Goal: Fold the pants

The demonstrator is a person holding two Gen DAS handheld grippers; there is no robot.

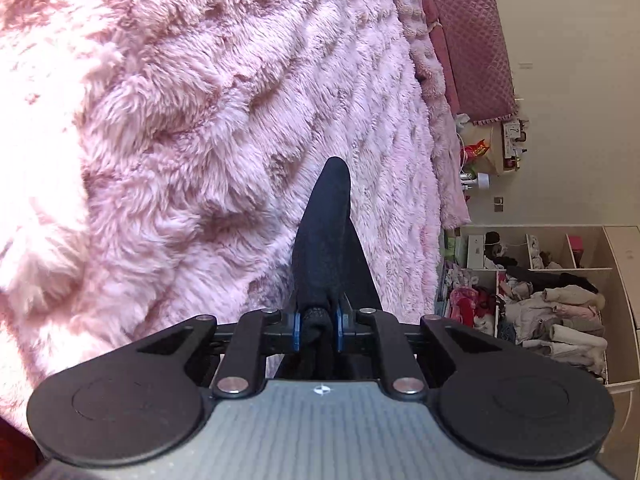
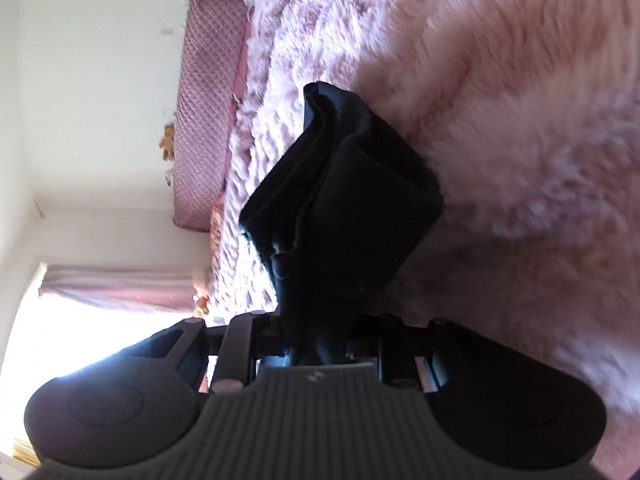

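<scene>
Your left tongs [image 1: 318,326] and right tongs [image 2: 320,344] are each clamped on dark pants [image 1: 326,240], bunched at frame centre above a fluffy pink blanket [image 1: 180,120] covering the bed. Quilted pink headboard [image 1: 472,40] upper right of the left view; open shelves [image 1: 560,300] stuffed with clothes lower right. Pink curtain [image 2: 116,284] at the bright window, lower left of the right view.

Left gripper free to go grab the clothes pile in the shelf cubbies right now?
Probably not: the left gripper is shut on dark pants over the pink blanket, and the shelf clothes lie beyond the bed edge.
</scene>
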